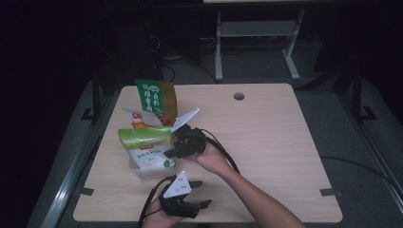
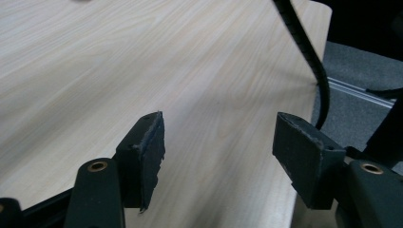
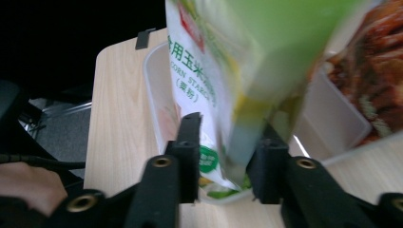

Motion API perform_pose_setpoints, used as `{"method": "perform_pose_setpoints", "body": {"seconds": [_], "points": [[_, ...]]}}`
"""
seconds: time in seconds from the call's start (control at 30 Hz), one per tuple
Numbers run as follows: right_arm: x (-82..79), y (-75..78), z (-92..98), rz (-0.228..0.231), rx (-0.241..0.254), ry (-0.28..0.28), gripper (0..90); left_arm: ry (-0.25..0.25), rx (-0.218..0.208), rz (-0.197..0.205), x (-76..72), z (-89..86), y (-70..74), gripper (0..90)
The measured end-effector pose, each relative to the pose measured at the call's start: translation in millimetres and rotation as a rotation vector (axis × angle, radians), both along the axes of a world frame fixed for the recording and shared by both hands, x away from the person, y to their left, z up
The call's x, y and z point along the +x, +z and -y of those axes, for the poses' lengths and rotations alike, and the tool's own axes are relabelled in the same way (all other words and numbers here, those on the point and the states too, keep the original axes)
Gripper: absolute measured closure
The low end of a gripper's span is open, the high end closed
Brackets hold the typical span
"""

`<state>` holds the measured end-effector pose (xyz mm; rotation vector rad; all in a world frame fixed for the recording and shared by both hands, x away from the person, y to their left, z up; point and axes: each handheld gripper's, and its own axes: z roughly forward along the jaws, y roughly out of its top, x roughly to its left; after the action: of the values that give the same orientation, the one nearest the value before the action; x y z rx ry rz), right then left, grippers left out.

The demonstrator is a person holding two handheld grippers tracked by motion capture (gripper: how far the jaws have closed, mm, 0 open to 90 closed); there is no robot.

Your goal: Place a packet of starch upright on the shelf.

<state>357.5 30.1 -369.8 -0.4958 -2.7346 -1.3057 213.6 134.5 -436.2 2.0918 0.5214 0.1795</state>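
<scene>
- near the tabletop's (image 1: 266, 137) left edge, a green-and-white pouch (image 3: 223, 90) printed "corn starch" stands in a clear tray (image 3: 154, 95).
- its long axis runs up, green top above.
- right claw (image 3: 228, 161) straddles its lower edge, jaws loosened, not clamping.
- left claw (image 2: 218, 156) gapes over bare wood at the near edge.

A light wooden table (image 1: 275, 142) with a round hole (image 1: 239, 96); a metal frame (image 1: 256, 33) stands on the floor behind it.
</scene>
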Motion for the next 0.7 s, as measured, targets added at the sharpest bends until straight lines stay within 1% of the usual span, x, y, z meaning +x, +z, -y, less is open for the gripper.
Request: {"method": "perform_pose_setpoints", "body": {"seconds": [0.03, 0.1, 0.17, 0.23, 0.27, 0.3, 0.33, 0.4, 0.47, 0.5, 0.57, 0.7], "points": [[-0.5, 2.5, 4.6, -0.011, 0.016, -0.01, 63.9, 0.002, 0.001, 0.001, 0.4, -0.2, 0.1, 33.9], [-1.0, 5.3, 11.0, -0.002, 0.02, -0.02, 58.8, 0.009, -0.002, -0.001, 1.3, -0.1, -0.2, 33.2], [-1.8, 7.4, 19.4, -0.013, 0.026, -0.019, 57.1, 0.011, -0.001, -0.002, 2.5, 0.5, -0.5, 32.7], [-2.3, 8.6, 26.7, -0.002, 0.03, -0.024, 55.7, 0.012, 0.01, -0.003, 3.4, 0.6, -0.1, 31.7], [-3.2, 9.7, 30.9, -0.01, 0.03, -0.035, 53.9, 0.011, 0.012, -0.001, 3.7, 0.7, 0.1, 31.8], [-3.3, 10.2, 35.2, 0.003, 0.024, -0.044, 52.2, 0.012, 0.009, -0.002, 4.1, 1.0, -0.2, 31.8], [-3.3, 10.6, 39.9, 0.011, 0.021, -0.047, 51.7, 0.011, 0.01, -0.001, 4.6, 1.0, -0.4, 31.8], [-3.9, 10.9, 50.5, 0.002, 0.023, -0.068, 50.3, 0.015, 0.007, -0.008, 4.7, 1.3, -1.0, 31.8], [-2.8, 9.7, 61.5, 0.005, 0.017, -0.08, 49.7, 0.01, 0.015, -0.004, 5.8, 1.2, -0.9, 31.7], [-2.8, 9.5, 66.7, -0.004, 0.022, -0.092, 49.0, 0.006, 0.019, -0.002, 6.2, 1.3, -1.0, 31.6], [-2.8, 9.7, 76.1, -0.009, 0.018, -0.112, 48.1, 0.006, 0.015, -0.004, 6.2, 2.4, -1.1, 31.3], [-1.2, 9.9, 91.8, -0.003, 0.014, -0.142, 46.6, 0.009, 0.012, -0.003, 6.8, 3.8, -1.1, 30.5]]}}
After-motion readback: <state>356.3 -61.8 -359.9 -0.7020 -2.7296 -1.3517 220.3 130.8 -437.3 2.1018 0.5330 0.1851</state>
